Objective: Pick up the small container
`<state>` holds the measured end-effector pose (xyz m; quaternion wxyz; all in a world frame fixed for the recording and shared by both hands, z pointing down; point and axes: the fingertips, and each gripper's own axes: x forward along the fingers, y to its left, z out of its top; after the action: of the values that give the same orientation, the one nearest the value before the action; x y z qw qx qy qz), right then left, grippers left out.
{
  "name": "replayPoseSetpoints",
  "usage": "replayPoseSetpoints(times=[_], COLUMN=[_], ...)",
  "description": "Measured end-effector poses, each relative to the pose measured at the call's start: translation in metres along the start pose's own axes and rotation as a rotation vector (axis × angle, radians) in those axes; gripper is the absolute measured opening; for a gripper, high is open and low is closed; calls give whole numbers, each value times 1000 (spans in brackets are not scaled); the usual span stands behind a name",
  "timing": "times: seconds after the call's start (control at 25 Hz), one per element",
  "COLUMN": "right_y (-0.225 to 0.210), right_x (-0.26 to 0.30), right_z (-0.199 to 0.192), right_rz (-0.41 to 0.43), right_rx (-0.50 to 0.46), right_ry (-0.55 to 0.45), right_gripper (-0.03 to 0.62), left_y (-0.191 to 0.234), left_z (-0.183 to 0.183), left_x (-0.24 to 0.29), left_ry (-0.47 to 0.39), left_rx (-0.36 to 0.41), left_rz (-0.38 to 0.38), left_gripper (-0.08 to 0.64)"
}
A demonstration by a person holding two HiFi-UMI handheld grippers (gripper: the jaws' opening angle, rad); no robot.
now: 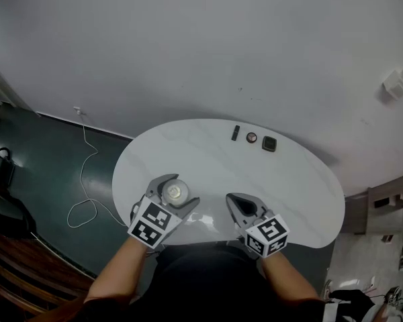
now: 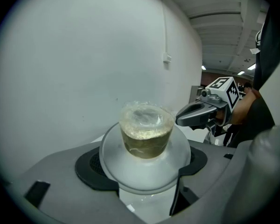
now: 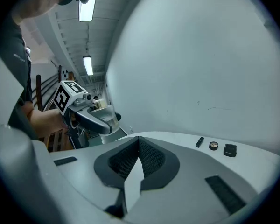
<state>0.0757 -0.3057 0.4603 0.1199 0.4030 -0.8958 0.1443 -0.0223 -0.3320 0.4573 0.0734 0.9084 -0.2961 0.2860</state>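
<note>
The small container (image 1: 175,192) is a clear cup with a film top and pale brownish contents, on a wider round white base (image 2: 144,164). My left gripper (image 1: 172,189) is shut on the small container (image 2: 145,133), its black pads (image 2: 90,167) pressing the base from both sides. It hangs over the near left part of the white oval table (image 1: 208,163); I cannot tell whether it touches the top. My right gripper (image 1: 235,200) is just to the right, shut and empty, with jaws meeting at the tip (image 3: 139,141). In the right gripper view the left gripper (image 3: 91,118) carries the cup (image 3: 105,112).
Three small dark items lie at the table's far side: a black stick (image 1: 235,133), a round compact (image 1: 252,137) and a black square case (image 1: 269,143). A white cable (image 1: 86,180) trails on the dark floor to the left. A plain wall stands behind.
</note>
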Motion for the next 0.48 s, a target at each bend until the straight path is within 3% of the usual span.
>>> replayPoseSetpoints(times=[0.48], right_y=[7], right_x=[1], right_z=[-1], right_rz=[-6], right_rx=[22], right_ry=[-12], right_gripper=[-5], left_y=[-9], left_z=[2], left_x=[-15], left_ry=[11], left_rx=[42], left_rz=[-19], left_gripper=[353])
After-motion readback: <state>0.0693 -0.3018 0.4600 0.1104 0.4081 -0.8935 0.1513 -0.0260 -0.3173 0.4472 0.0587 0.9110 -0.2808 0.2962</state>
